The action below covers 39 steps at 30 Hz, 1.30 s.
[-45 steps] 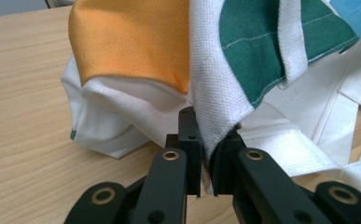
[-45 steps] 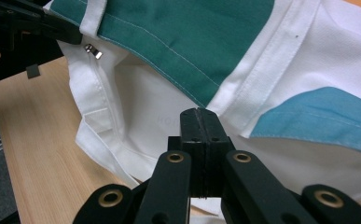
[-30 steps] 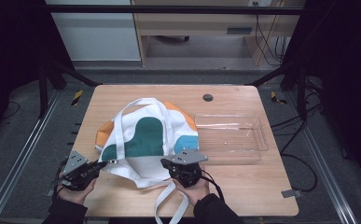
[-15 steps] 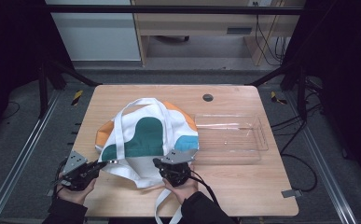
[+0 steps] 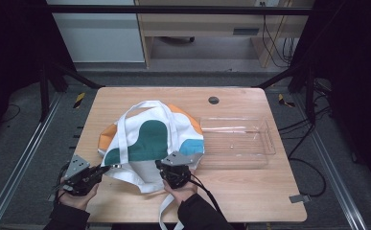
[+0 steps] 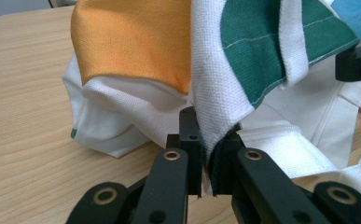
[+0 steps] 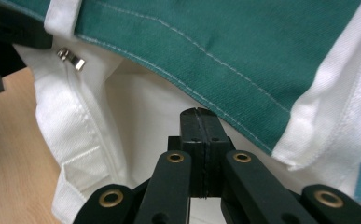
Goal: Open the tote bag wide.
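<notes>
A tote bag (image 5: 149,139) in white, teal, orange and light blue lies on the wooden table (image 5: 250,187), its mouth toward the front edge. My left gripper (image 5: 107,167) is at the bag's front left corner. In the left gripper view it (image 6: 206,135) is shut on a fold of the white and teal fabric (image 6: 225,93). My right gripper (image 5: 161,166) sits at the bag's front edge, a little right of the middle. Its jaws (image 7: 200,114) are pressed together with nothing between them, against the white lining (image 7: 141,121) under the teal rim. A zipper pull (image 7: 71,58) shows nearby.
A clear plastic tray (image 5: 264,143) stands right of the bag, touching its side. A round dark grommet (image 5: 214,100) sits at the table's back. One white strap (image 5: 165,211) hangs over the front edge. Bare wood lies front right.
My right gripper has slid left along the bag's front edge and a little lower. My left gripper has kept its hold in place.
</notes>
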Motion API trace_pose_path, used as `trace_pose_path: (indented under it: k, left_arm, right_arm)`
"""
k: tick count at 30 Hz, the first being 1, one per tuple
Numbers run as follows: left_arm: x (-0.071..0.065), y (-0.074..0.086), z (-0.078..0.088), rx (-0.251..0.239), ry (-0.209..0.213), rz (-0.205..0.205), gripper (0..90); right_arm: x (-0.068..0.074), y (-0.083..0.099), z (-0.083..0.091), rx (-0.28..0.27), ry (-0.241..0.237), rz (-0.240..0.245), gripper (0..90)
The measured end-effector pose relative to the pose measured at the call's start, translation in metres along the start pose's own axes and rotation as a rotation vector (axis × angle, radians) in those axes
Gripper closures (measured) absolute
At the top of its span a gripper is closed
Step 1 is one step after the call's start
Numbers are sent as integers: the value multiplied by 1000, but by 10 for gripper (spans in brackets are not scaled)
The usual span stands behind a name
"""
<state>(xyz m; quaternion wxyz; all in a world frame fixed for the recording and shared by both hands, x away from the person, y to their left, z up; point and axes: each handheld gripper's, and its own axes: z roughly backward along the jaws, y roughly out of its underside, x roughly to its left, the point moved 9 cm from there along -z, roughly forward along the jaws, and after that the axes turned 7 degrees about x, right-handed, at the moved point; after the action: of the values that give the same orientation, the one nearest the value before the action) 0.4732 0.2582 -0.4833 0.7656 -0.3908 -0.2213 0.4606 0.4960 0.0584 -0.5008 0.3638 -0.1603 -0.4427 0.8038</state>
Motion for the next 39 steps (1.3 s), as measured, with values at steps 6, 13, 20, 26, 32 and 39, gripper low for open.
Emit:
trace_pose_path:
  k: [6, 13, 20, 26, 32, 39]
  left_arm:
    - [0, 0, 0, 2, -3, -7, 858]
    - [-1, 0, -1, 6, -2, -12, 860]
    - [-2, 0, -1, 10, 1, -20, 862]
    - [-3, 0, -2, 12, 2, -23, 862]
    - [-5, 0, -2, 13, 5, -28, 862]
    - [-5, 0, -2, 13, 4, -31, 861]
  right_arm:
    - [0, -10, 9, -55, 12, -2, 900]
    - [0, -25, 22, -108, 14, 2, 900]
    - [0, -43, 33, -157, 16, -5, 900]
    - [1, -56, 39, -185, 19, 1, 900]
    - [0, -64, 40, -197, 27, 6, 900]
    - [2, -72, 41, -207, 26, 7, 900]
